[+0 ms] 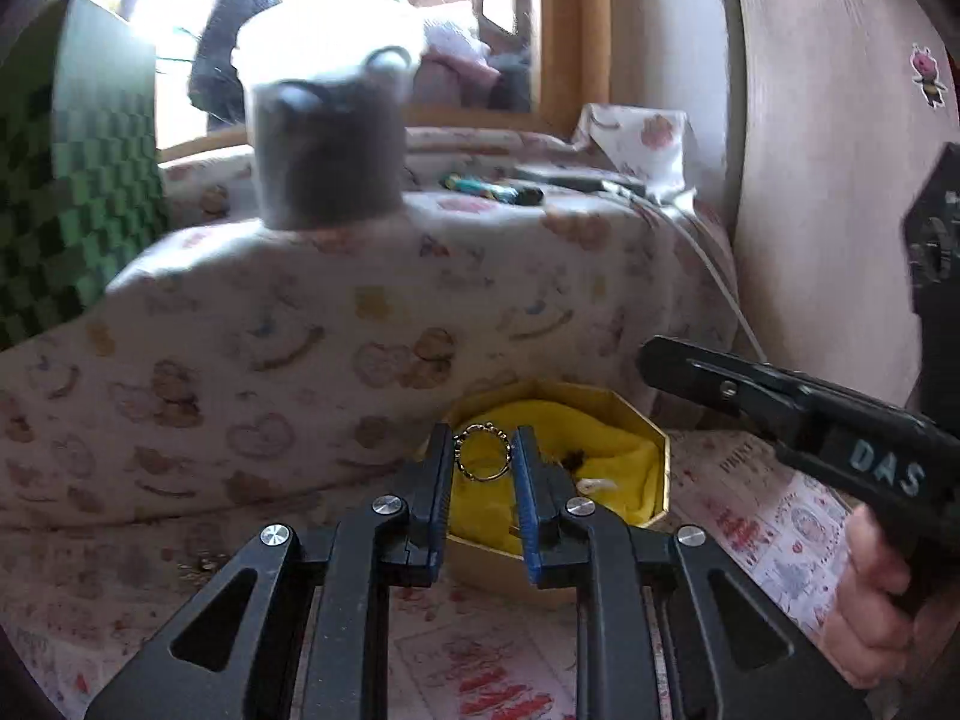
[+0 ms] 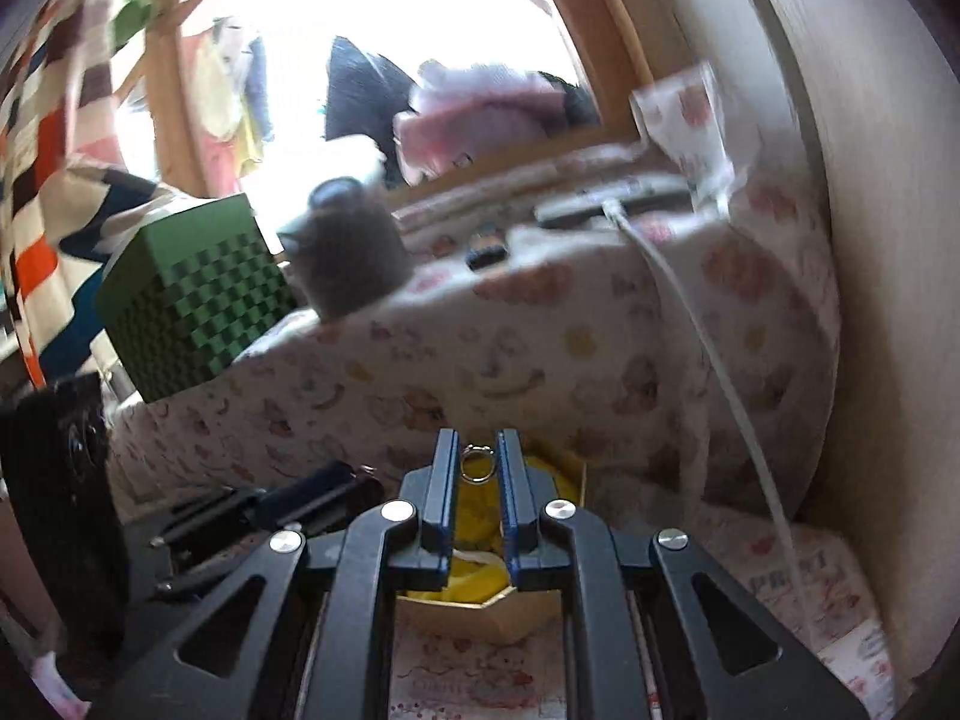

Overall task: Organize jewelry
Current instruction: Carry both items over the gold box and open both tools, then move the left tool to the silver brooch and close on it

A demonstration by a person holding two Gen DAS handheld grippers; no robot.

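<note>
In the left wrist view my left gripper point(image 1: 483, 441) is shut on a gold beaded ring point(image 1: 485, 477), which stands upright between the blue pads. Just behind and below it is an octagonal box point(image 1: 661, 450) lined with yellow cloth, with small pieces of jewelry lying in it. My right gripper point(image 1: 651, 363) reaches in from the right above the box, held by a hand point(image 1: 870, 594). In the right wrist view that gripper point(image 2: 478, 444) is shut on a small silver ring point(image 2: 477, 451), over the same box point(image 2: 480, 618). The left gripper point(image 2: 360, 477) lies to its left.
Behind the box rises a ledge under a patterned cloth point(image 1: 336, 324). It carries a grey cylindrical container point(image 1: 327, 156), a green checked box point(image 1: 90, 180), a lighter point(image 1: 486, 189) and a white cable point(image 1: 714, 276). A pale wooden panel point(image 1: 828, 180) closes the right side.
</note>
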